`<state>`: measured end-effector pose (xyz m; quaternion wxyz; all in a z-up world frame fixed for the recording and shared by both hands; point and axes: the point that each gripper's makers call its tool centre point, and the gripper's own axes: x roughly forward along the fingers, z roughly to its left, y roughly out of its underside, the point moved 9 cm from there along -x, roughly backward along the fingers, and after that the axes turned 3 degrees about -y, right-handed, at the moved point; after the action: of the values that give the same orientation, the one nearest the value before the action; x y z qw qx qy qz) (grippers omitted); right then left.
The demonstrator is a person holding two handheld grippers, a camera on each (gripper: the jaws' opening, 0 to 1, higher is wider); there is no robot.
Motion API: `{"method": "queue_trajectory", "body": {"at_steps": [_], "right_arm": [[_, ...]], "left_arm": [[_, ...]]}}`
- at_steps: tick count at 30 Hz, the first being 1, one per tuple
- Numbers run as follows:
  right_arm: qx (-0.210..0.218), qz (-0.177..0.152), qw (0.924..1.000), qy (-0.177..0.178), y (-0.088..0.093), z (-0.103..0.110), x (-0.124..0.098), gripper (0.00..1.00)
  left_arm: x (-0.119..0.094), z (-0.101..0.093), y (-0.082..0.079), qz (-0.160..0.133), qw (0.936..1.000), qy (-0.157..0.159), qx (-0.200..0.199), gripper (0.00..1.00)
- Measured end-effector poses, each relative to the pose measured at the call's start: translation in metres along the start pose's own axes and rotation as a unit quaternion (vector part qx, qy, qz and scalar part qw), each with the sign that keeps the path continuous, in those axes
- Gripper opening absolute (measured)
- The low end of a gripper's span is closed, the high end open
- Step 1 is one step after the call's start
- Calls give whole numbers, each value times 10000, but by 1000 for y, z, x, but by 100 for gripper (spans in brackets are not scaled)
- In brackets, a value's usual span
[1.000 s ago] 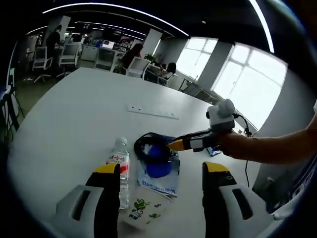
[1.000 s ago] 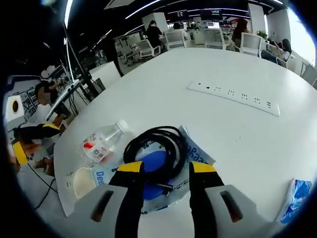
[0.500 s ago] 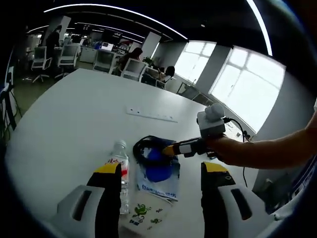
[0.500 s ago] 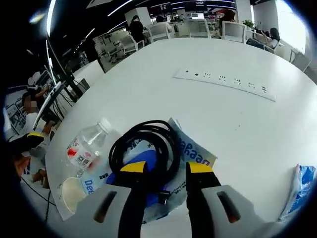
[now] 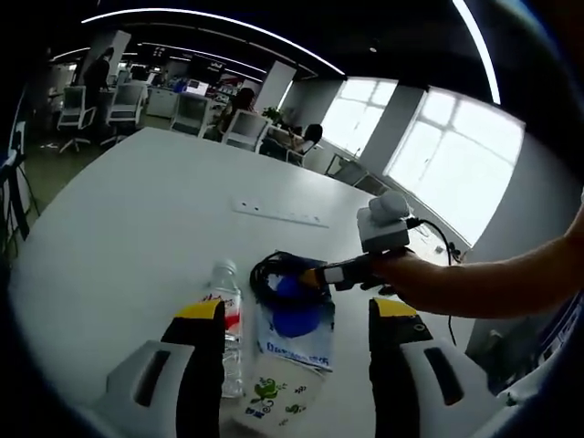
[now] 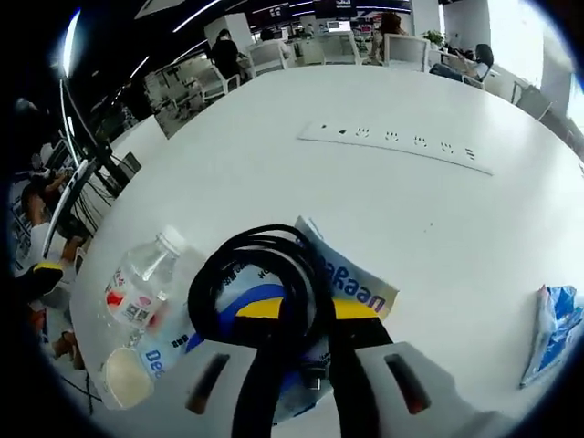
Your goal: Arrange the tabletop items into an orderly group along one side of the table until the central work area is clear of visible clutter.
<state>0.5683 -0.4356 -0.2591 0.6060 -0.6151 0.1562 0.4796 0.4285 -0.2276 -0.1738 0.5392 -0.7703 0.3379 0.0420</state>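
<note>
Clutter sat bunched near one edge of the white table [image 6: 456,237]: a coiled black cable [image 6: 260,274] lay on top of a blue-and-white packet [image 6: 360,290], a clear water bottle [image 6: 137,283] lay on its side just beside them, and a blue wrapper [image 6: 552,324] lay well apart from the group. A built-in socket strip [image 6: 401,146] ran across the middle of the table.

The right gripper [image 6: 301,315] was down at the cable, its 2 yellow-tipped jaws nearly together with the coil's near strands between them; whether they had truly clamped could not be told. In the left gripper view it reached in over the coil. The left gripper [image 5: 287,315] hung wide apart and held nothing, above the bottle and packet.

The step in hand looked like seizing the cable. Next would come a firm close, then a lift clear of the packet without dragging it.
</note>
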Motion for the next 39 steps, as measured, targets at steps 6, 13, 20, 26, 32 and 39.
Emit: {"method": "queue_trajectory", "body": {"at_steps": [6, 13, 20, 26, 32, 39], "right_arm": [[65, -6, 9999, 149, -1, -8, 1, 6], [114, -86, 9998, 169, -1, -11, -2, 4], [100, -233, 9996, 105, 0, -10, -13, 1], [74, -335, 9994, 12, 5, 0, -29, 0], [56, -480, 9987, -134, 8, 11, -42, 0], [-17, -621, 9978, -236, 10, 15, -49, 0]], "left_arm": [[0, -1, 2, -10, 10000, -3, -40, 64], [0, -1, 3, -1, 10000, -40, -52, 64], [4, -4, 2, 21, 10000, -21, -68, 63], [9, -8, -1, 51, 10000, 24, 5, 63], [16, -7, -4, 109, 9999, 51, 121, 62], [31, -7, -9, 185, 9994, 87, 291, 61]]}}
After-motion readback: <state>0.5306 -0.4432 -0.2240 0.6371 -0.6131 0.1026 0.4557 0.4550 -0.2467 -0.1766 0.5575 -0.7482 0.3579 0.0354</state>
